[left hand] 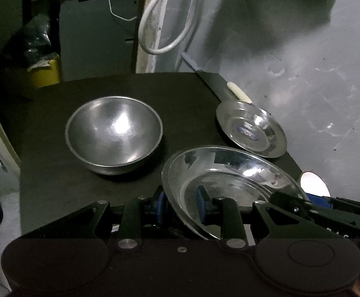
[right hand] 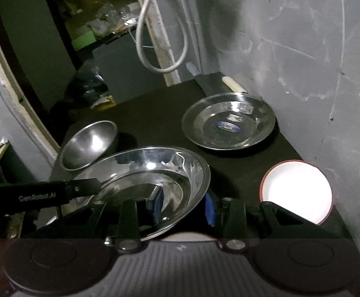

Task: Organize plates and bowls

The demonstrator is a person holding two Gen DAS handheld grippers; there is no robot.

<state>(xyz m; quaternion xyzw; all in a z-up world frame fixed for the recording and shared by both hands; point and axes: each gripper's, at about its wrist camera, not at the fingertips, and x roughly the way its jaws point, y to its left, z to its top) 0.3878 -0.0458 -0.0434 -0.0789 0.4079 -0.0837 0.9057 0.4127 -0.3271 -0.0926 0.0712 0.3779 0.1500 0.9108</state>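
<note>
A large, deep steel plate [left hand: 229, 178] [right hand: 150, 173] is held between both grippers, just above the black table [left hand: 56, 173]. My left gripper [left hand: 181, 206] is shut on its left rim, with one blue pad inside the plate and one outside. My right gripper [right hand: 183, 206] is shut on the opposite rim in the same way. A round steel bowl [left hand: 113, 133] [right hand: 88, 146] stands on the table to the left. A smaller steel plate [left hand: 251, 131] [right hand: 229, 123] with a blue sticker lies at the back right. A white bowl [right hand: 296, 190] with a red rim sits at the right edge.
A grey wall [right hand: 316, 61] runs close along the table's right side. A white-handled utensil [left hand: 239, 91] lies against it behind the small plate. A white cable loop [left hand: 165, 24] hangs beyond the far edge. Dark clutter and a yellow box [left hand: 46, 71] sit off the table's left.
</note>
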